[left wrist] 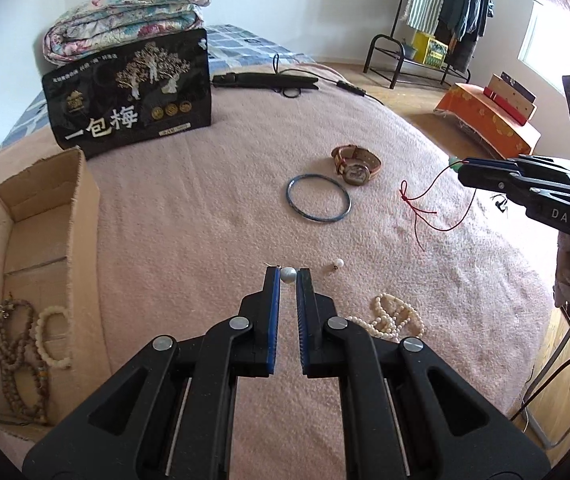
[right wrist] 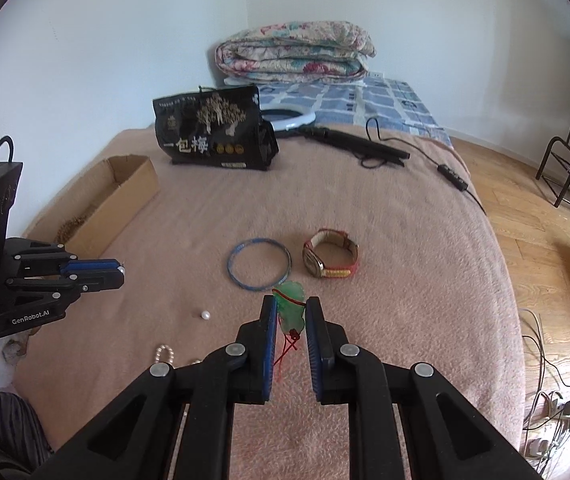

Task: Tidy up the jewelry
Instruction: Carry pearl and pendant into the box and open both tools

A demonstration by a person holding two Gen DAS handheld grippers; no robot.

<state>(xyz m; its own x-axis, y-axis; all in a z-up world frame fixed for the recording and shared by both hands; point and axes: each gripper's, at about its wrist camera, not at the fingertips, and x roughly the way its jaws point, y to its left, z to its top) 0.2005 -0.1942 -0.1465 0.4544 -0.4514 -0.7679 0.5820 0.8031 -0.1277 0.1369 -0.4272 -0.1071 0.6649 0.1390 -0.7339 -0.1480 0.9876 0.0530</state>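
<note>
My left gripper (left wrist: 288, 275) is shut on a white pearl earring (left wrist: 287, 274) above the pink blanket; it also shows in the right wrist view (right wrist: 121, 270). My right gripper (right wrist: 291, 308) is shut on a green jade pendant (right wrist: 291, 306) whose red cord (left wrist: 425, 204) hangs to the blanket. A second pearl earring (left wrist: 337, 264) lies loose on the blanket. A blue bangle (left wrist: 318, 203), a wristwatch (left wrist: 356, 164) and a pearl necklace (left wrist: 395, 316) also lie there. A cardboard box (left wrist: 81, 208) at left holds a brown bead necklace (left wrist: 17, 356) and a cream bead bracelet (left wrist: 51, 338).
A black printed bag (left wrist: 129, 92) stands behind the box. A folded quilt (left wrist: 125, 12) lies at the head of the bed. A black device with a cable (left wrist: 265, 79) lies at the far side. A clothes rack (left wrist: 445, 12) and an orange box (left wrist: 489, 116) stand on the wooden floor.
</note>
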